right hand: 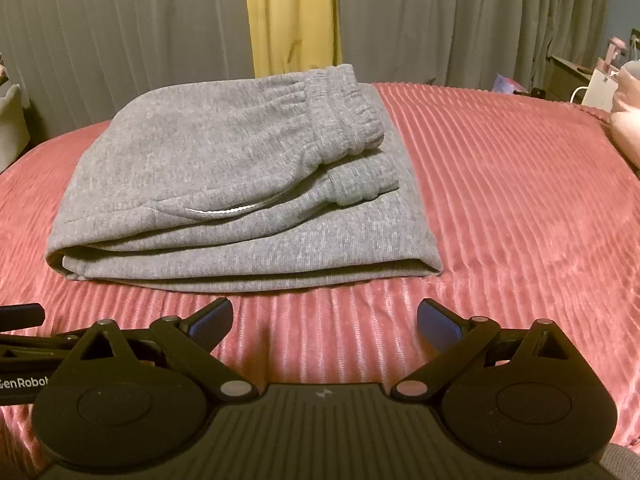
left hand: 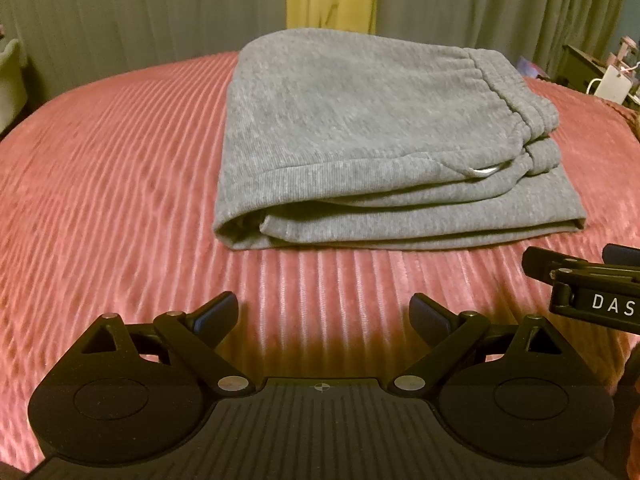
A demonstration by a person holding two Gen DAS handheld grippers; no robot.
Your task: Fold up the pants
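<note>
Grey pants (left hand: 360, 128) lie folded in compact stack on pink ribbed bed cover (left hand: 120, 168). Our left tongs (left hand: 324, 314) and right tongs (right hand: 326, 320) released, empty, just short of stack. Folding looks finished.

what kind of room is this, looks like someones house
Most likely a bedroom in a home. The folded grey pants lie on a pink ribbed bedspread over what looks like a bed, long grey curtains hang behind it, and cluttered furniture stands at the right edge.
</note>
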